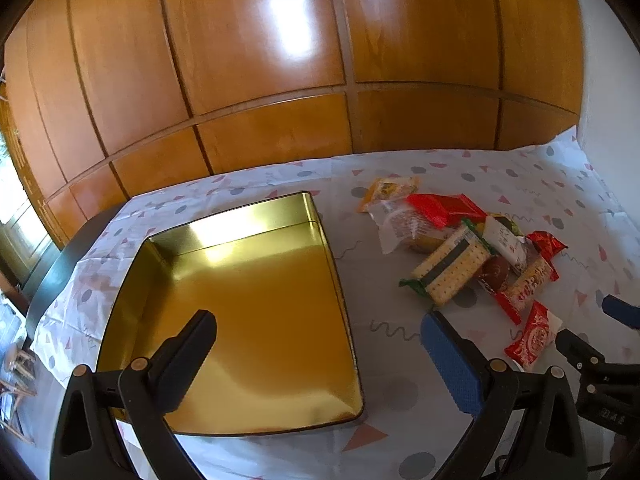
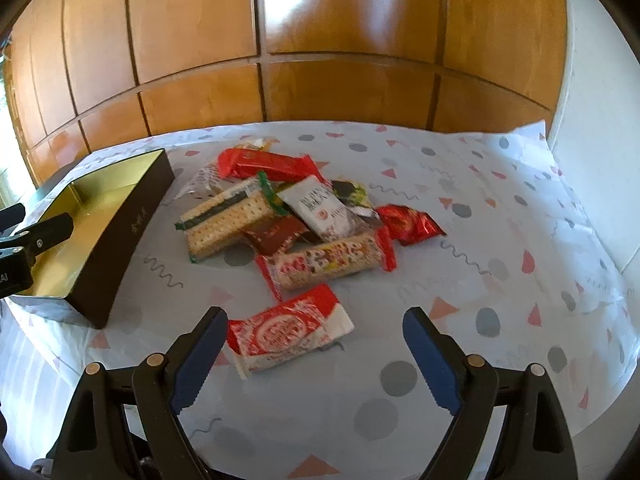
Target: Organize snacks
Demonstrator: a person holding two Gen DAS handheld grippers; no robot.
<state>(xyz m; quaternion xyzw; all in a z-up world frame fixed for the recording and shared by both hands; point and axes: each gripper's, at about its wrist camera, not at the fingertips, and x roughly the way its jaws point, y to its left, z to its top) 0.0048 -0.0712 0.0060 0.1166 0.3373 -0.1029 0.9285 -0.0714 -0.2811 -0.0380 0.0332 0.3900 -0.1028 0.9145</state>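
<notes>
A gold-lined tin box (image 1: 256,320) stands open and empty on the table; it also shows in the right wrist view (image 2: 108,236) at the left. A pile of wrapped snacks (image 2: 304,216) lies to its right, also in the left wrist view (image 1: 472,248). A red-and-white packet (image 2: 292,330) lies apart, closest to my right gripper (image 2: 316,344), which is open and empty just above it. My left gripper (image 1: 320,344) is open and empty, over the box's right edge.
A patterned white cloth (image 2: 480,280) covers the table. A wooden cabinet wall (image 2: 320,40) stands behind it, and a white wall (image 2: 592,160) at the right. The table's left edge (image 1: 60,272) drops off beside the box.
</notes>
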